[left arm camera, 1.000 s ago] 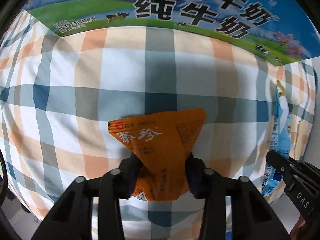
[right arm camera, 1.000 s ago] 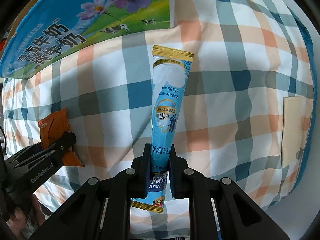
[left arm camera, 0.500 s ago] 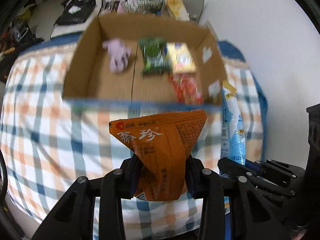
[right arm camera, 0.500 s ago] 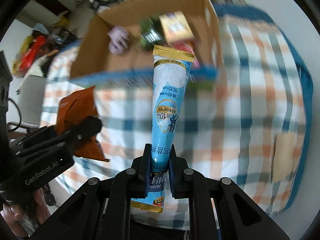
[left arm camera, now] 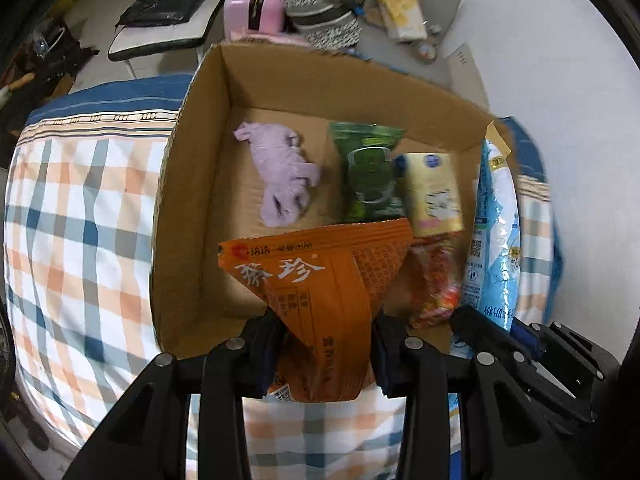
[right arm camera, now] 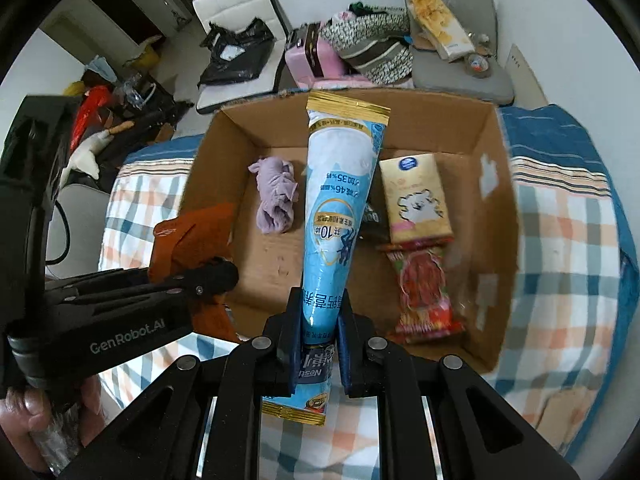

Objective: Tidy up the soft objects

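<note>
We have the left gripper (left arm camera: 328,332) clamped on an orange snack packet (left arm camera: 320,280), its jaws pressing the packet's lower half so the wide printed top fans out above them, over the near edge of the open cardboard box (left arm camera: 192,152). Our right gripper (right arm camera: 318,320) is closed tight on a long blue sachet (right arm camera: 340,216), gripped near its lower end, with the gold-edged top standing out over the middle of the box. Both packets hang above the box, not yet set down in it. On the box floor we see a crumpled lilac glove (left arm camera: 284,176) toward the left, a green packet (left arm camera: 370,172) beside it, a yellow tissue pack (right arm camera: 416,200) to the right and a red snack bag (right arm camera: 424,292) nearer us. The box sits on a checked blanket (left arm camera: 80,220)
</note>
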Available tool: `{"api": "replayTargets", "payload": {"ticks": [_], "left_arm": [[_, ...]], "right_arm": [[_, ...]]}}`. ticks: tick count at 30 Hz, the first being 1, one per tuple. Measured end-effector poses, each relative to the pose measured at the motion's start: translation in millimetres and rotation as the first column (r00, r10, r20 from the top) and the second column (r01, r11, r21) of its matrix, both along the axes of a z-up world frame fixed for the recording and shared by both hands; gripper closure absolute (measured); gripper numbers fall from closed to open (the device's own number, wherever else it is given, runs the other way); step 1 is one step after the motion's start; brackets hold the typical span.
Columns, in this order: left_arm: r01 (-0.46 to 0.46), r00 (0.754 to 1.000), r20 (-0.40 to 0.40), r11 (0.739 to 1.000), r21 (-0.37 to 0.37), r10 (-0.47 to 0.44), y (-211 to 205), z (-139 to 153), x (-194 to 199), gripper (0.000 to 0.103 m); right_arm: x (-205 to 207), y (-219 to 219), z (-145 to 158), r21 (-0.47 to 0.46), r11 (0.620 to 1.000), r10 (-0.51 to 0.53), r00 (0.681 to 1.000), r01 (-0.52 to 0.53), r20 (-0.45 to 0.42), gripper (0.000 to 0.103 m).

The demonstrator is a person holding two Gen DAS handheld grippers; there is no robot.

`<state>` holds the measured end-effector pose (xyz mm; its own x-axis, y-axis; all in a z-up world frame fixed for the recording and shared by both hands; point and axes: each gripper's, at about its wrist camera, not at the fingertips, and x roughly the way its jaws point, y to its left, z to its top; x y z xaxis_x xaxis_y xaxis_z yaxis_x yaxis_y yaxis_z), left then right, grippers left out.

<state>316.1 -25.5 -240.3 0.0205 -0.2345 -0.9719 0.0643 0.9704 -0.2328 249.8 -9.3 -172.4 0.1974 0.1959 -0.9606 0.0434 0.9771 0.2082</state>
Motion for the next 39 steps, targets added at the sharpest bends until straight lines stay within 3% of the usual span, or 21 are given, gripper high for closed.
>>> {"api": "replayTargets", "payload": {"ticks": [10,22,31,37,39], "left_arm": [[-0.002,0.991,-0.133,0.999,0.038,0.007,2.9,-55.5,31.0,0.068],[0.024,0.975,-0.221,0.996,0.089,-0.004,-1.0,-83.9,36.2,0.065],[-0.008,0.984,-0.178,0.994,0.109,0.027,5.7,-68.7,24.6,0.063],[-0.017,0.997,-0.075,0.990,0.141,0.027,10.0,-41.7,3.7,0.059],[-0.020,0.999,-0.023,0.987,0.159,0.024,9.5,-29.8,-5.8,0.052]], "right_arm": [[33.6,15.8,-82.6,0.005,1.000,0.019,0.990,-0.018,-0.138,0.087],[45.5,31.4,-121.7,0.005,0.997,0.075,0.975,-0.076,-0.209,0.080],[38.2,21.7,-104.5,-0.056,0.997,0.041,0.982,-0.052,-0.182,0.079],[27.2,7.3,-88.4,-0.123,0.992,-0.004,0.990,-0.014,-0.142,0.079],[22.9,3.0,-84.2,-0.166,0.986,-0.020,0.992,-0.002,-0.128,0.076]]}}
